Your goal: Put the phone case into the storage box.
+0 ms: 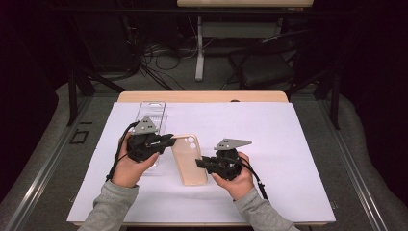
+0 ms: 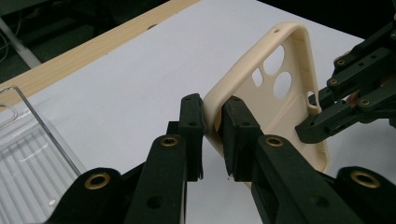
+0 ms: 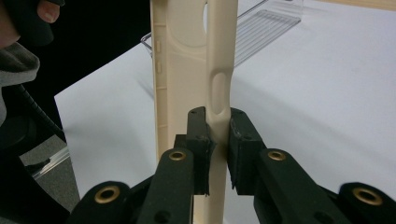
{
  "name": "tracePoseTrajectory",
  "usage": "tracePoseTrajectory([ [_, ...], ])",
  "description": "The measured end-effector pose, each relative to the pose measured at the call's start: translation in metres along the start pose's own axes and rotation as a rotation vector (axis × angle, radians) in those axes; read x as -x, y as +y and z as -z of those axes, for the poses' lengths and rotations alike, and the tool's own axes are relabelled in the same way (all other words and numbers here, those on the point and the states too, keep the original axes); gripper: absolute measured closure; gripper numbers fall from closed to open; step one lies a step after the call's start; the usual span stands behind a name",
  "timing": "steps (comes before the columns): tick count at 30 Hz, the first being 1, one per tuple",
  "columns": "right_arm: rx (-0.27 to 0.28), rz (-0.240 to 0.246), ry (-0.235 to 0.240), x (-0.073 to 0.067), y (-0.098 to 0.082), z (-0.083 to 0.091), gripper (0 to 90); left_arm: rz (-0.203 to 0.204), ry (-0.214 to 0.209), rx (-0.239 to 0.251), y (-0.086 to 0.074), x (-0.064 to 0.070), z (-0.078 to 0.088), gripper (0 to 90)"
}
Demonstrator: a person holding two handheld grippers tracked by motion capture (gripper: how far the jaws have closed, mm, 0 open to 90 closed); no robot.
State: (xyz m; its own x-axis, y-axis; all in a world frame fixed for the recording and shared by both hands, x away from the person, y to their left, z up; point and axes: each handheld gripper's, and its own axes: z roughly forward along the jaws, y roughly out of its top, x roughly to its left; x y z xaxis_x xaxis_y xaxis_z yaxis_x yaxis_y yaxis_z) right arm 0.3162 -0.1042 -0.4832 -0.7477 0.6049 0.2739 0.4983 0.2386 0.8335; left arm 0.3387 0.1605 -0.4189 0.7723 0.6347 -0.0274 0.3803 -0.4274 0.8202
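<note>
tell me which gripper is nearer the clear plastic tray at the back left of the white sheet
Left. The left gripper sits right over the clear ribbed plastic tray, clamping the beige phone case beside it. The right gripper grips the case's opposite edge, farther from the tray.

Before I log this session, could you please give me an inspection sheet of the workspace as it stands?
Surface: white sheet over a wooden table.
Job's things: beige phone case at the middle of the sheet, one side edge lifted, camera cut-outs at its far end.
Clutter: clear plastic tray on the sheet beyond the left hand.
Grippers: left gripper shut on the phone case near its camera corner; right gripper shut on the case's side wall.
Cables: a black cable trails from the left gripper, another from the right.
Surroundings: dark room, a second table's leg, loose wires on the floor.
</note>
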Motion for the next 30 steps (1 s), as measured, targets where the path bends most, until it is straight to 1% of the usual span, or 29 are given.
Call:
tracePoseTrajectory([
  [17,-0.005,-0.012,0.008,0.0009,-0.0004,-0.0011,80.2,0.019,-0.005,0.006,-0.0005,-0.0006,-0.0005,79.6],
  [24,-0.010,-0.014,0.008,0.0020,-0.0007,-0.0020,79.7,0.021,-0.006,0.006,-0.0007,-0.0006,-0.0010,79.6],
  [30,-0.013,-0.031,0.018,0.0032,-0.0012,-0.0030,78.0,0.024,-0.003,0.010,-0.0009,-0.0013,-0.0008,79.6],
])
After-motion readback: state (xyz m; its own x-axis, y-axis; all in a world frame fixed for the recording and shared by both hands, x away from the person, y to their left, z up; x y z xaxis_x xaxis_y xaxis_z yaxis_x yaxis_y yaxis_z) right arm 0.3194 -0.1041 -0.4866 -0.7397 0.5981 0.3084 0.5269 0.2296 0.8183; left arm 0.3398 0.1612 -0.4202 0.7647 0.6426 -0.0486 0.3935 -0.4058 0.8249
